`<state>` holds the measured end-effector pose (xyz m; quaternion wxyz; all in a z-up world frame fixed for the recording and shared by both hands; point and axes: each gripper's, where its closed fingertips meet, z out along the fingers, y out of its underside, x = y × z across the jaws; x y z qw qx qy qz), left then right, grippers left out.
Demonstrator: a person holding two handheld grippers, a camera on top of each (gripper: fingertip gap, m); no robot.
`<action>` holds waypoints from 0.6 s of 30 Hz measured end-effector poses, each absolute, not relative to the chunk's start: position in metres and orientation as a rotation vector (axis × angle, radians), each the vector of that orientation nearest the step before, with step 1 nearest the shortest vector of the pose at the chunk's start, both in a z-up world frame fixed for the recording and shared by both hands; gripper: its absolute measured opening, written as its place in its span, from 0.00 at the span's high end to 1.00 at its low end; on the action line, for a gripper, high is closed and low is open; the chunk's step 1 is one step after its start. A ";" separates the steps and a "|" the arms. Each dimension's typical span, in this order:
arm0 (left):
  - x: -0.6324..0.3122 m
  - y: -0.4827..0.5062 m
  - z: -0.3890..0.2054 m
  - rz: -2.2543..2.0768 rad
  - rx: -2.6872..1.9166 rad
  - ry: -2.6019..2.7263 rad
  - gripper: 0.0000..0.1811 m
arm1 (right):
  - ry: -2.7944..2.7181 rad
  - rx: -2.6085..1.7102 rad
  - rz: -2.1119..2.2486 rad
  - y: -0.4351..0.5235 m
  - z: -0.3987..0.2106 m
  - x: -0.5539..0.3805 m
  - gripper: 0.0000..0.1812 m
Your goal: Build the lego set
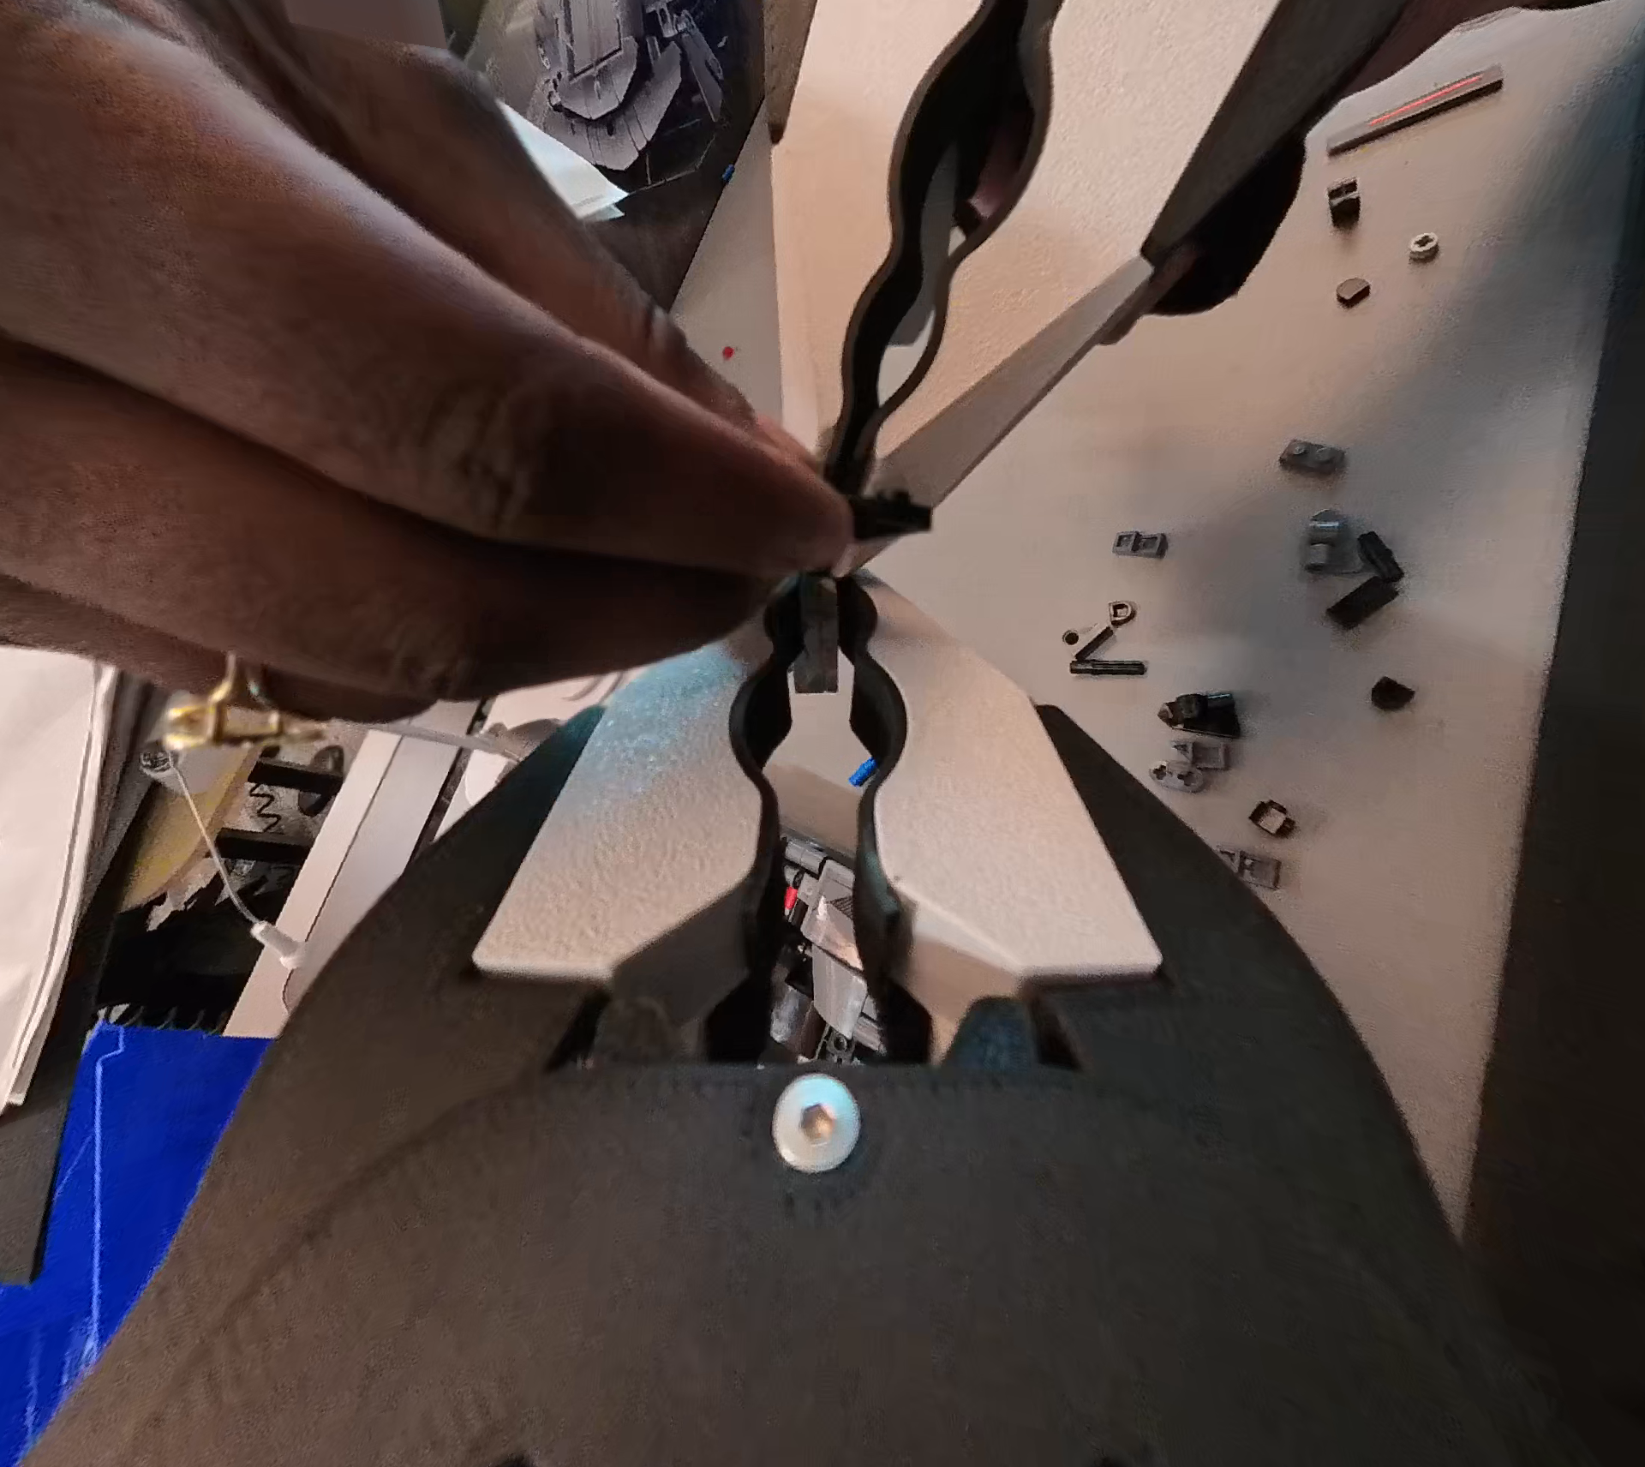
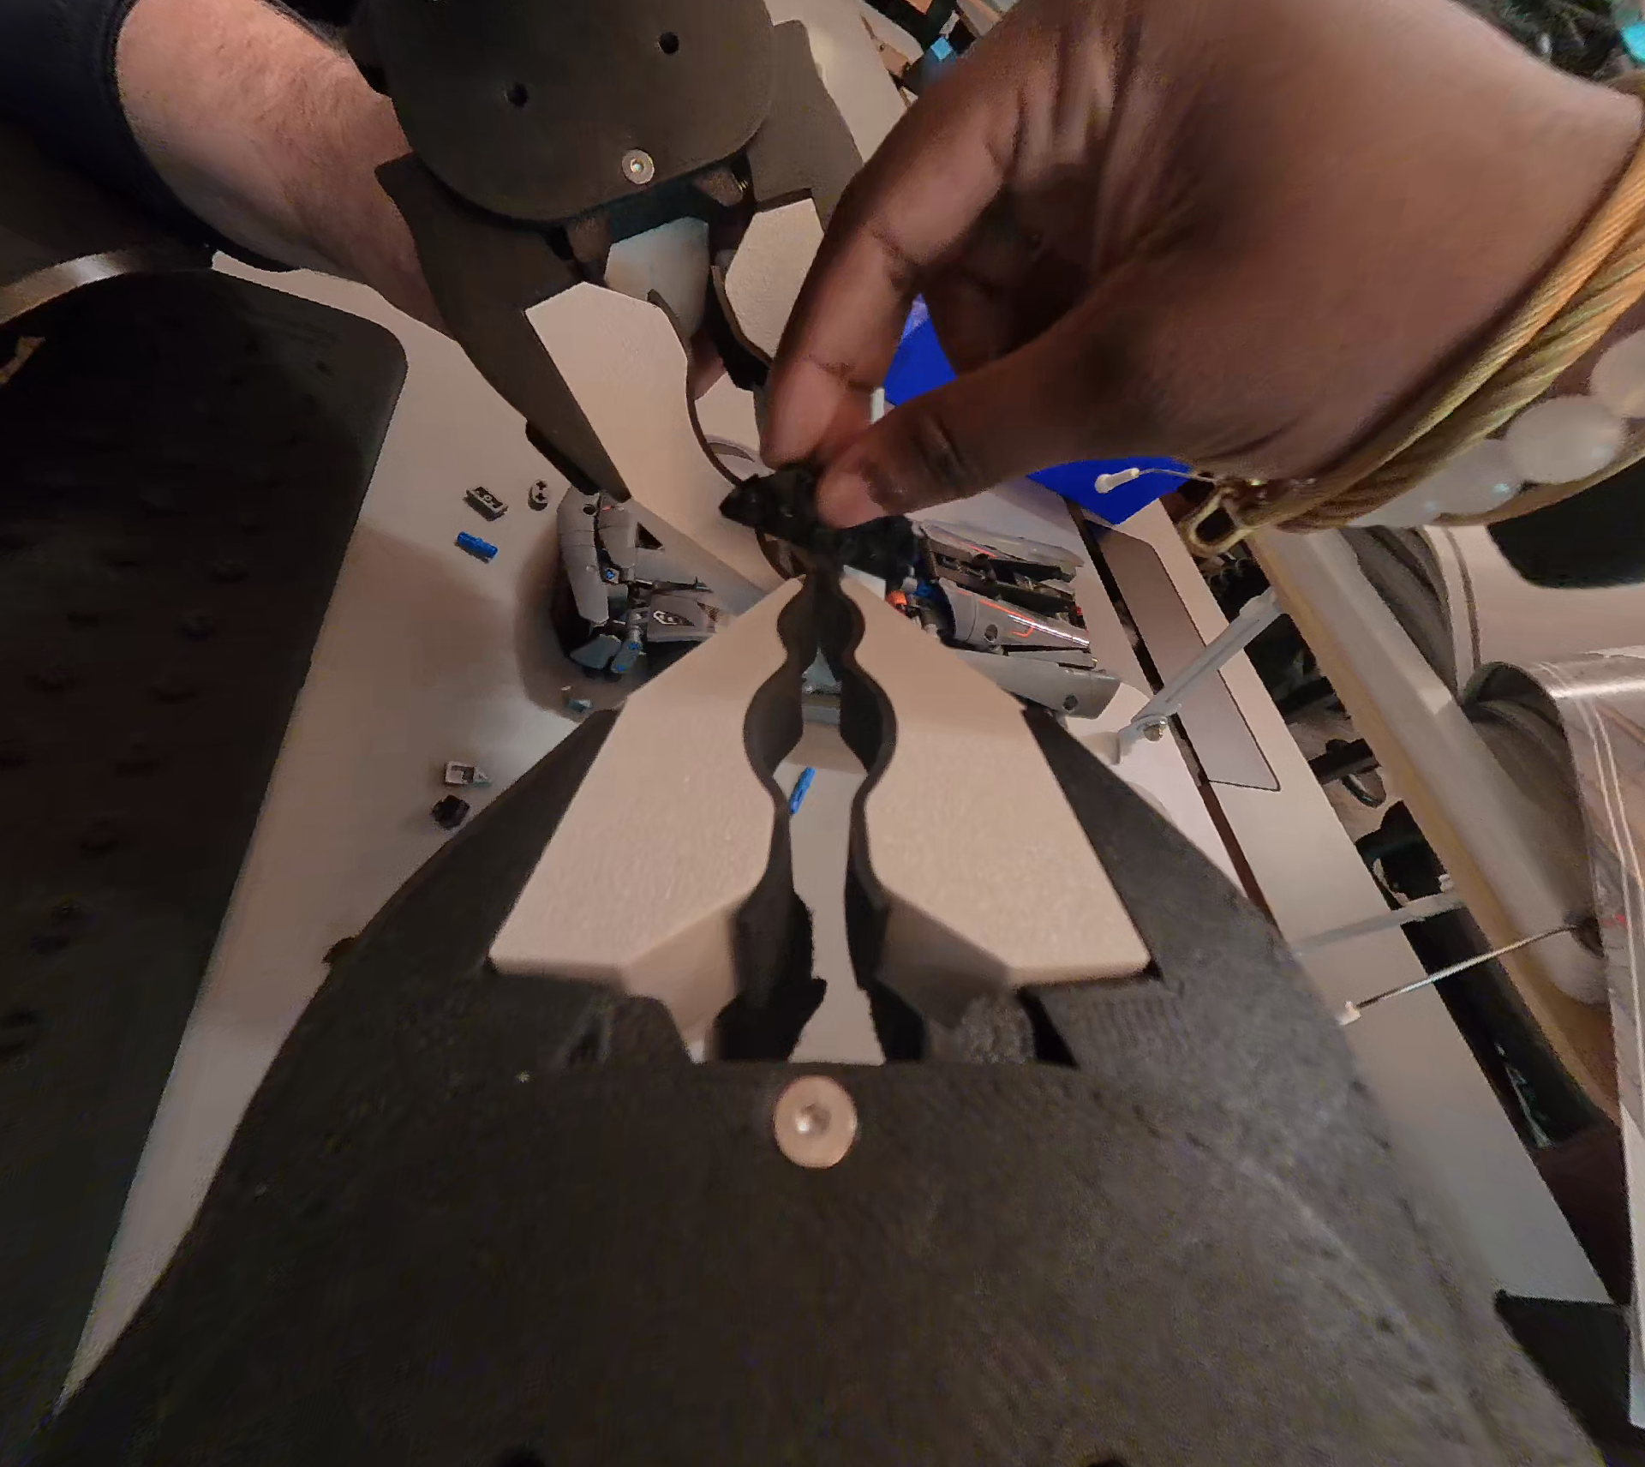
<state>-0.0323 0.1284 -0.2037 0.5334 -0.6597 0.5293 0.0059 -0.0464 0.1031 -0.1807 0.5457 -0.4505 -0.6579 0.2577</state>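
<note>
My left gripper (image 1: pixel 821 594) is shut on a thin black lego piece (image 1: pixel 819 654) that stands between its tips. My right gripper (image 1: pixel 877 494) comes in from above, tip to tip with it, and is shut on a small black piece (image 1: pixel 890 518). A person's hand (image 1: pixel 445 445) pinches the spot where the two pieces meet. In the right wrist view my right gripper (image 2: pixel 819 577) is shut at a black lego cluster (image 2: pixel 877 538). The left gripper (image 2: pixel 743 512) reaches in from the upper left. The hand's fingers (image 2: pixel 854 463) grip the black piece (image 2: pixel 770 494).
Several loose grey and black lego pieces (image 1: pixel 1344 556) lie on the white table (image 1: pixel 1157 400). A partly built grey model (image 2: pixel 623 587) lies below the grippers, with another grey section (image 2: pixel 1006 610) and a blue pin (image 2: pixel 476 545). A black pad (image 2: pixel 160 578) is at the left.
</note>
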 end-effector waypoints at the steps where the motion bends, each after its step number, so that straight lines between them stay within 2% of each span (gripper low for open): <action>1: -0.033 0.129 -0.204 0.011 -1.577 1.260 0.98 | -1.555 -1.063 0.604 0.104 -0.180 -0.047 1.00; 18: -0.033 0.131 -0.210 -0.007 -1.607 1.259 0.98 | -1.568 -1.102 0.631 0.106 -0.186 -0.047 1.00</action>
